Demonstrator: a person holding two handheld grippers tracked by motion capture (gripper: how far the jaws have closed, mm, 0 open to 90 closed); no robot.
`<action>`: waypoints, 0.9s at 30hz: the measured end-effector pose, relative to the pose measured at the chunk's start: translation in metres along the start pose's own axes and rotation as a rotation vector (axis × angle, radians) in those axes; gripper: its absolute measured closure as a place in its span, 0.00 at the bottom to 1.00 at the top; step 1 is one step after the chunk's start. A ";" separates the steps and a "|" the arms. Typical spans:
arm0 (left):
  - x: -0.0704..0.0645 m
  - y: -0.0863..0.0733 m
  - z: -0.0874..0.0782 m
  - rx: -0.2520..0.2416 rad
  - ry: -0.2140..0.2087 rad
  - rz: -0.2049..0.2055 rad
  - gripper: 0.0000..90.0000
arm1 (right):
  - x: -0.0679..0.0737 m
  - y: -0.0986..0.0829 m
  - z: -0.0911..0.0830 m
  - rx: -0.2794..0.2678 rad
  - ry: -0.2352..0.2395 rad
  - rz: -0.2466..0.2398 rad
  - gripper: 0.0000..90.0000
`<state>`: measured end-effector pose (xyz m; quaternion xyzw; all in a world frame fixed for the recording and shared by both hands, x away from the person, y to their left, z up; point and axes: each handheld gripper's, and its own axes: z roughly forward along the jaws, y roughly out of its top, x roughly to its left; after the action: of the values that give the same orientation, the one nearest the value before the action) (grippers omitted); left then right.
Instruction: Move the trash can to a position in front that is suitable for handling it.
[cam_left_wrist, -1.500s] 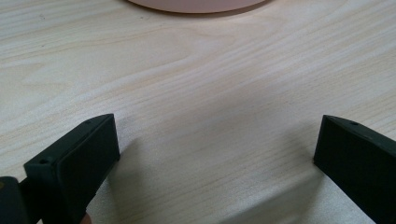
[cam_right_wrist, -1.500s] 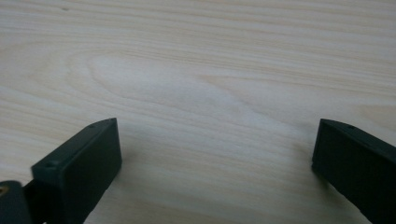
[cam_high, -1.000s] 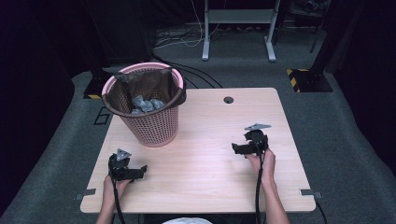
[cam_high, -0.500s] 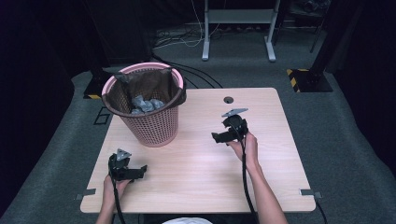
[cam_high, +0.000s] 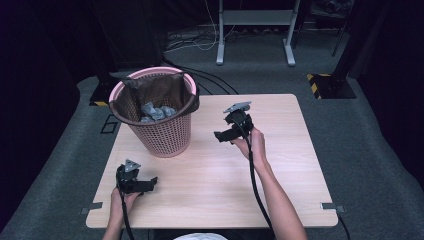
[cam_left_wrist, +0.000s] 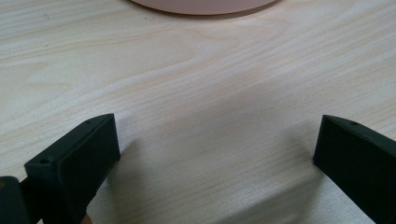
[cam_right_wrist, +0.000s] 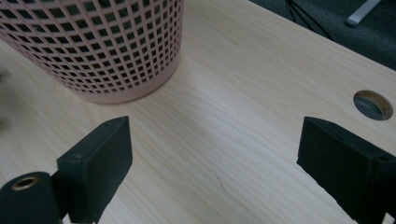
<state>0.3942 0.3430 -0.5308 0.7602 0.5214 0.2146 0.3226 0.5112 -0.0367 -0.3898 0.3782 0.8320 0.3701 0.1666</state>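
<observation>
Black jaws stand wide apart with nothing between them on the left gripper (cam_high: 148, 184), which rests low on the near left part of the wooden table (cam_high: 210, 200), and the right gripper (cam_high: 223, 135), held up farther in beside the basket, is spread just as wide and empty. Beyond them the pink mesh wastebasket (cam_high: 161, 131) stands upright on the far left of the tabletop, its dark liner bag (cam_high: 165, 90) holding crumpled grey scraps (cam_high: 152, 112). Loose litter appears nowhere on the wood, so the clearing looks done, and what is left, I judge, concerns the basket or bag itself.
</observation>
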 end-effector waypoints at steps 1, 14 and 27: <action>0.000 0.000 0.000 0.001 0.000 0.001 0.00 | 0.000 0.002 -0.001 -0.001 0.002 -0.002 0.11; 0.000 0.000 0.000 0.000 0.000 0.001 0.00 | -0.005 0.035 -0.006 -0.010 0.033 -0.020 0.12; 0.000 0.000 0.000 0.000 -0.001 0.002 0.00 | -0.010 0.072 -0.016 -0.036 0.087 -0.023 0.13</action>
<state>0.3941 0.3430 -0.5307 0.7609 0.5206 0.2148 0.3225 0.5453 -0.0200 -0.3261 0.3494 0.8359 0.3990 0.1413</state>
